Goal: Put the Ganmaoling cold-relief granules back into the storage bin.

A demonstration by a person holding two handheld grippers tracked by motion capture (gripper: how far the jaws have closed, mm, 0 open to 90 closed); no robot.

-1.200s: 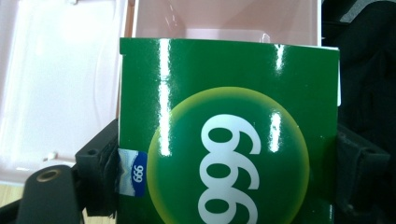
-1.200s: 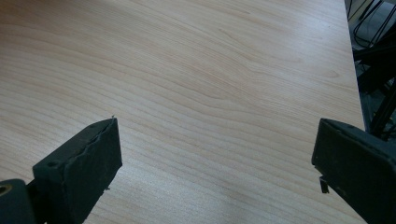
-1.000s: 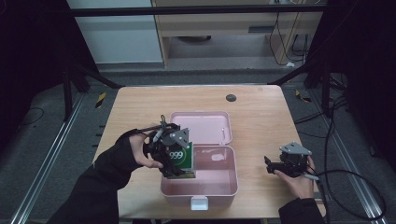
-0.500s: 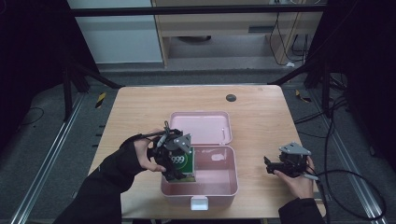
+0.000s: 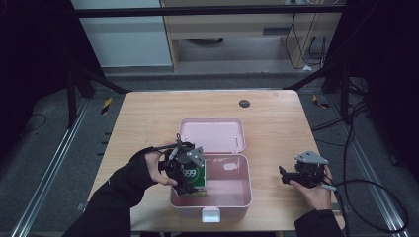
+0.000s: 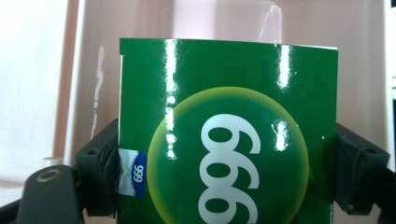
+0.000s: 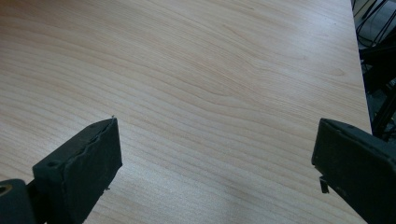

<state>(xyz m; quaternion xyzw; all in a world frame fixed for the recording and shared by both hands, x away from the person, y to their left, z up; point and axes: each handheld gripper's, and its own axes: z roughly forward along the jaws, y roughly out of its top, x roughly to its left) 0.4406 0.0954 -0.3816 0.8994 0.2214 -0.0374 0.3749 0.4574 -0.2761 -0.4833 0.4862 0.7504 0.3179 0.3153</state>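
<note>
Low and left of centre in the high view, the left tongs [image 5: 187, 170] grip a glossy green carton [image 5: 192, 177] printed with a white "999" in a yellow-ringed disc, holding it at the left end of the open pink plastic case [image 5: 237, 197], whose lid [image 5: 212, 135] lies flat behind it. In the left gripper view the carton [image 6: 229, 135] sits squarely between the two black jaws, pinched on its side edges, with the pale pink inside of the case behind it. I judge this to be the placing step: the carton is being brought down into the case, though whether it already touches the floor of the case I cannot tell. The next move seems to call for seating it against the left wall, then loosening the grip and lifting straight out without dragging it. At the lower right of the high view the right tongs [image 5: 286, 175] rest on the worktop [image 5: 148, 113], well apart from the case; the right gripper view shows them spread wide [image 7: 212, 149] over bare wood, holding nothing.
</note>
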